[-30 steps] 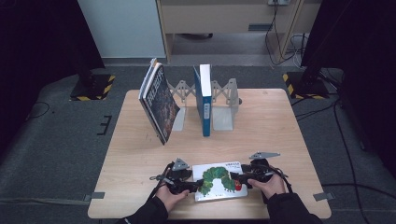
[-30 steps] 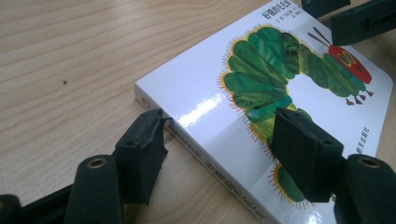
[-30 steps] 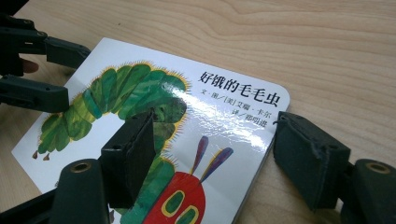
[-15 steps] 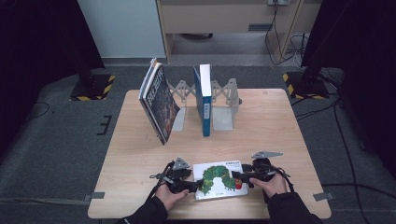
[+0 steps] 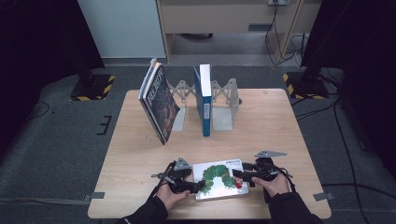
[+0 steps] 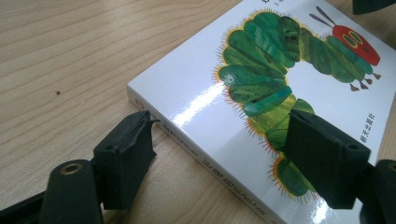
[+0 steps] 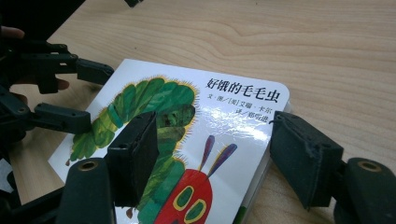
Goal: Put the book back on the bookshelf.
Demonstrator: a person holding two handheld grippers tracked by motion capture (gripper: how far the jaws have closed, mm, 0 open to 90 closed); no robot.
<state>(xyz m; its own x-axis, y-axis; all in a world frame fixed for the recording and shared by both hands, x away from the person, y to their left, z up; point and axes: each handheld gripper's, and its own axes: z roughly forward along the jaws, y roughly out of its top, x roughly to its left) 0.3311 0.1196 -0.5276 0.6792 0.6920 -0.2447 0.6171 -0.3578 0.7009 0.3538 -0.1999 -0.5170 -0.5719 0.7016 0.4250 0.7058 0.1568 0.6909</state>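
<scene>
Near the desk's (image 5: 140,154) front edge: a caterpillar picture book (image 5: 219,178) lies flat, cover up, between the person's two hands.
Left gripper (image 5: 195,186): at the book's left end; in the left gripper view its fingers (image 6: 125,163) stand apart, one on the bare wood beside the spine, the other over the cover, neither pressing. They have just been opening, with the book's edge between them.
Left gripper, likely reason: it reads as a loosened hold, the book lying on the wood under its own weight.
Book's position: close to the person and well apart from the stand at the back, probably because it is the one being handled.
Right gripper (image 5: 239,174): at the book's right end by the red head; in the right gripper view one finger (image 7: 137,156) hangs over the cover and the other sits off the rounded corner, apart and not clamped.
Right gripper, likely reason: straddling the corner suits steadying the book or taking a fresh bite on its edge.
Far left, back: a dark book (image 5: 159,103) leans tilted against the grey bookend rack (image 5: 223,105).
Back centre: a blue book (image 5: 203,98) stands upright in the rack, so the rack looks like where books are kept.
</scene>
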